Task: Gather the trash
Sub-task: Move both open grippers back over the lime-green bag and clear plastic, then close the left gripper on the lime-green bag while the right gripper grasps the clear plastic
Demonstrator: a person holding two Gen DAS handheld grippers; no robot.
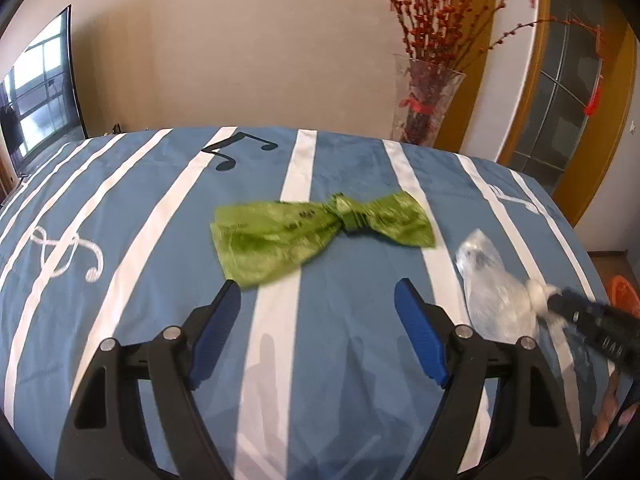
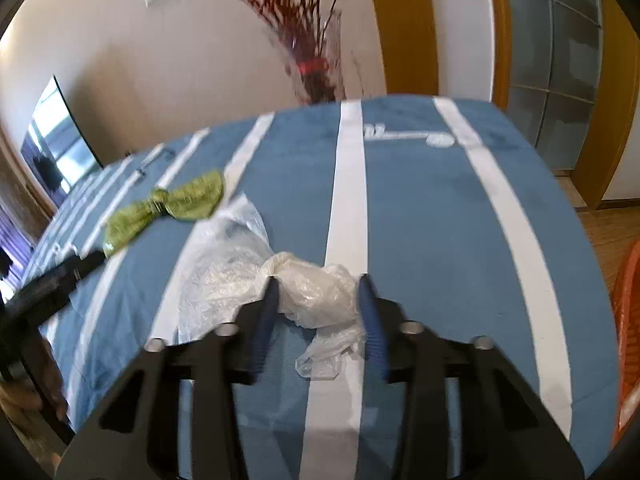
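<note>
At frame's right edge, orange bin (image 2: pixel 628 340) cropped.

On the bed (image 1: pixel 120 240): knotted bag (image 1: pixel 320 232) mid-surface, clear bag (image 1: pixel 492 292) just to its right. Left gripper (image 1: pixel 318 300) just before the knotted bag, apart from it. Right gripper (image 2: pixel 320 300) around the clear bag's bunched end. Behind the bed: vase (image 1: pixel 424 100); television (image 1: pixel 40 88) far left.

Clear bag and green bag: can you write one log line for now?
left gripper: open, empty | right gripper: around clear bag | green bag: on bed, untouched
</note>
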